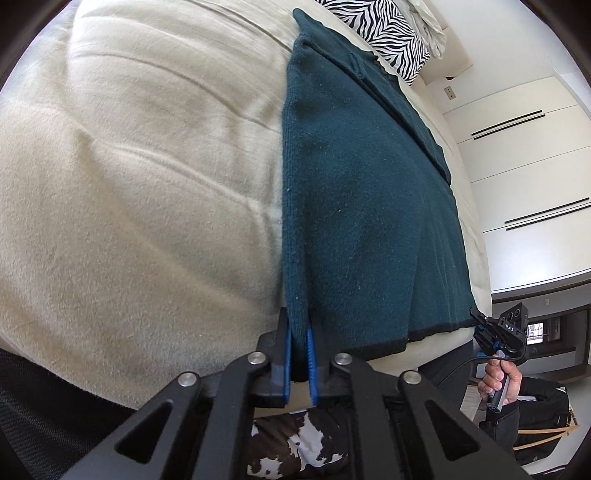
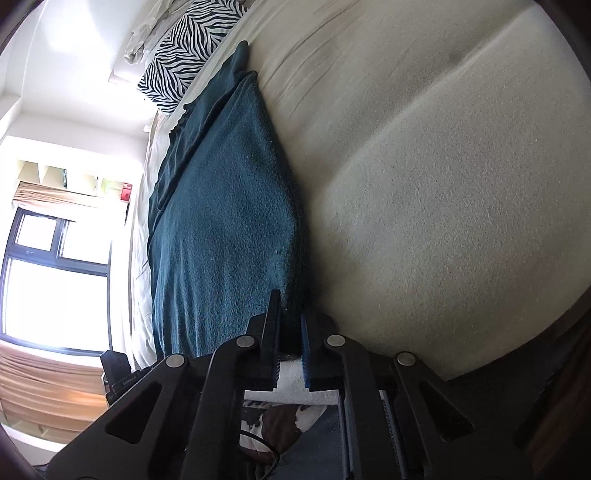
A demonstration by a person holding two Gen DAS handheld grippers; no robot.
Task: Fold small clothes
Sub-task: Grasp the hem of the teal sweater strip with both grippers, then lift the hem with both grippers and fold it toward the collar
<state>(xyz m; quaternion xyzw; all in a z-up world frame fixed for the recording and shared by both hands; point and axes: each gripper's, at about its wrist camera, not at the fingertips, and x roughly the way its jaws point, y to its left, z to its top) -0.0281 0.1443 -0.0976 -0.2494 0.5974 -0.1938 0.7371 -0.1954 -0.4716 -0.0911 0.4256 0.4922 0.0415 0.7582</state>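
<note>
A zebra-print pillow [image 1: 384,33] lies beyond the far end of the teal knit garment [image 1: 354,206], which stretches lengthwise away from me on my cream bed [image 1: 129,184]. My left hand-held gripper [image 1: 298,347] pinches its near corner; my right hand-held gripper [image 2: 290,332] clamps the opposite near edge. Only the right view shows the window [image 2: 55,266]; the left shows white cabinets [image 1: 517,166].

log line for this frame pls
left gripper: shut on teal garment | right gripper: shut on teal garment | garment on cream bedcover
</note>
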